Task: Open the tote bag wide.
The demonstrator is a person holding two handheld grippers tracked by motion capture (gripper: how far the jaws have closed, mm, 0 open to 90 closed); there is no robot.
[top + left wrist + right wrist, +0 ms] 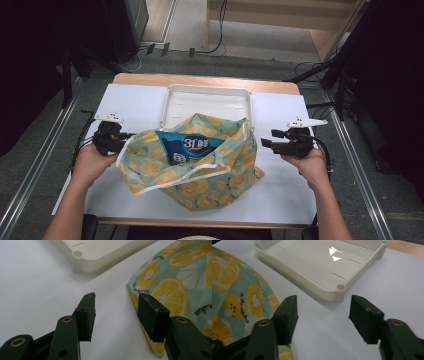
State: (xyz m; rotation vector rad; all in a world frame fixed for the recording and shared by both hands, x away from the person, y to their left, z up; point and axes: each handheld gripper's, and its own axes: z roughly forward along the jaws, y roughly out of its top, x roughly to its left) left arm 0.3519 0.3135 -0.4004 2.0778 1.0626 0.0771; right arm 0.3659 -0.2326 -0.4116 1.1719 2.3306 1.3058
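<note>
Lemon-print teal fabric bag (192, 167) lies mid-table, holding a blue packet (187, 148) marked "3". I see my left gripper (118, 136) and right gripper (266, 138) released, flanking it. White plastic tray (175, 95) behind.

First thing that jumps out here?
The lemon-print bag at the table's middle, mouth open on a blue packet inside. Behind it sits an empty white tray. The left hand-held gripper and right hand-held gripper flank the bag, both open and holding nothing.
</note>
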